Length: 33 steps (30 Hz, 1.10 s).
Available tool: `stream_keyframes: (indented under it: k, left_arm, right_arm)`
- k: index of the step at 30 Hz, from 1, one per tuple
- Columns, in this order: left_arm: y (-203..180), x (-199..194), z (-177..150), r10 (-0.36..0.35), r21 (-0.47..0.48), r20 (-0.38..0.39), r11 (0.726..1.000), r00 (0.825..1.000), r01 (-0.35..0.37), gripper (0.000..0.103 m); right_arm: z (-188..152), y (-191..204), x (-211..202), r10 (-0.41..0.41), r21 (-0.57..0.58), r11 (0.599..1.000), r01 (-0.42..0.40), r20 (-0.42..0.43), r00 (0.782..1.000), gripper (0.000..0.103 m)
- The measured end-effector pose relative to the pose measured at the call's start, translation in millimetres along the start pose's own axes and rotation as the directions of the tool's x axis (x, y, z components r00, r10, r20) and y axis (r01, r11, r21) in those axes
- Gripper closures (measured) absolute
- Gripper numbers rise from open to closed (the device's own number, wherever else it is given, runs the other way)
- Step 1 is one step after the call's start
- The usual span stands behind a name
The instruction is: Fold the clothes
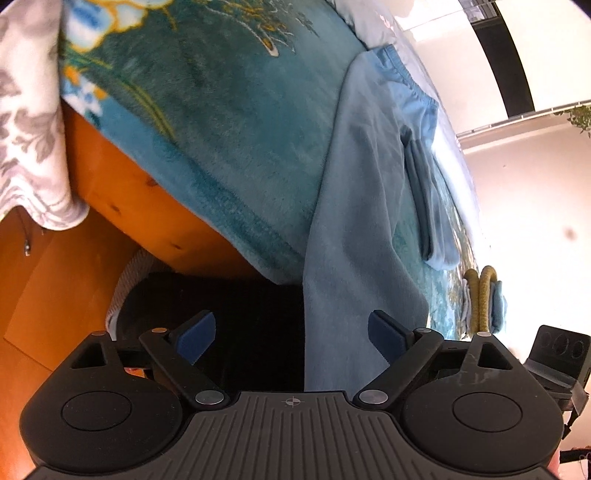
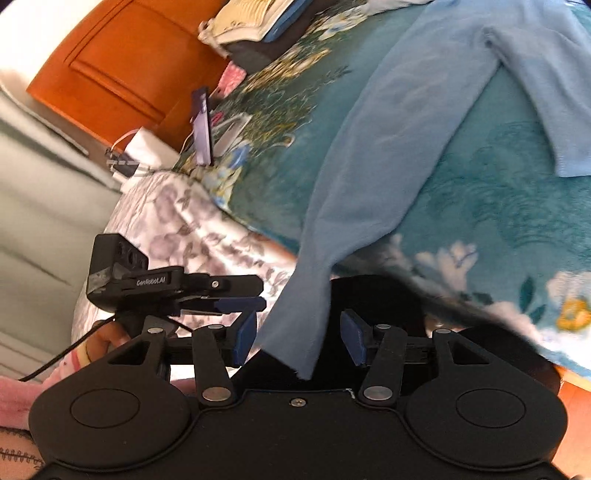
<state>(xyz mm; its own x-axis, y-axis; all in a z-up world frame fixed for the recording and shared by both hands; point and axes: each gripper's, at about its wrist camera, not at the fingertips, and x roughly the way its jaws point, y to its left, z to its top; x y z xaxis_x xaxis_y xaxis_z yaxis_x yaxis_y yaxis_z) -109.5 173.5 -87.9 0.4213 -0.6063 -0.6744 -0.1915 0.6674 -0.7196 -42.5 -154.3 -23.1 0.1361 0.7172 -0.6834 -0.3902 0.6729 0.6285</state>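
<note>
Right tongs (image 2: 298, 334) around blurred sleeve (image 2: 295, 325), perhaps

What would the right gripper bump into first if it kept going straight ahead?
Most likely the light blue sleeve. Its end hangs over the bed edge between the open fingers of the right gripper, though depth is hard to judge.

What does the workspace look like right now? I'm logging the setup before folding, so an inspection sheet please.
Surface: bed under a teal floral blanket.
Job's things: light blue garment spread out, one end hanging over the bed edge; folded blue clothes beside it.
Clutter: phone, pile of items near the wooden headboard.
Grippers: left gripper open, empty; right gripper open around the hanging end.
Cables: black cable at the left gripper.
Surroundings: grey floral quilt.
</note>
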Motion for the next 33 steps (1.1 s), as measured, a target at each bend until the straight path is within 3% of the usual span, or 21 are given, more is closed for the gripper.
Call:
stream_keyframes:
  k: [5,10,14,18,19,23,26,30,33]
  left_arm:
    - [3.1,-6.5,-4.6,-0.008,-0.007,0.017,1.000,1.000,0.009,0.013]
    - [6.6,-10.7,-8.4,-0.015,-0.016,0.028,1.000,0.999,0.016,0.013]
    - [7.6,-12.5,-10.4,-0.026,-0.020,0.037,0.999,0.999,0.026,0.013]
    - [9.9,-14.4,-11.7,-0.033,-0.024,0.044,0.999,0.998,0.034,0.013]
    - [10.5,-14.7,-11.8,-0.034,-0.025,0.046,0.999,0.998,0.035,0.013]
    - [11.7,-17.9,-9.8,-0.041,-0.027,0.062,0.999,0.997,0.043,0.013]
    - [11.7,-20.9,-5.9,-0.048,-0.026,0.077,0.998,0.996,0.050,0.012]
    - [9.1,-21.1,1.4,-0.053,-0.018,0.088,0.998,0.995,0.055,0.012]
    - [6.1,-16.3,8.0,-0.054,-0.013,0.083,0.998,0.995,0.056,0.012]
  right_arm:
    - [0.3,3.7,8.1,-0.033,-0.010,0.999,0.033,-0.026,0.999,0.052]
    - [-3.8,3.0,14.1,-0.046,0.011,0.999,0.047,-0.048,0.998,0.064]
    - [-5.0,4.1,21.0,-0.054,0.010,0.998,0.055,-0.064,0.996,0.067]
    - [-3.9,3.2,22.3,-0.023,0.021,0.999,0.024,-0.068,0.997,0.094]
    - [-3.3,3.4,22.7,-0.012,0.025,1.000,0.014,-0.069,0.998,0.096]
    - [1.9,-1.5,20.1,0.070,0.096,0.993,-0.065,-0.044,0.997,0.098]
    - [11.7,-10.8,14.6,0.170,0.200,0.965,-0.171,0.021,0.985,0.098]
    - [35.8,-23.6,5.6,0.262,0.296,0.909,-0.292,0.138,0.955,0.098]
    - [61.3,-33.6,-1.1,0.316,0.347,0.855,-0.384,0.237,0.918,0.098]
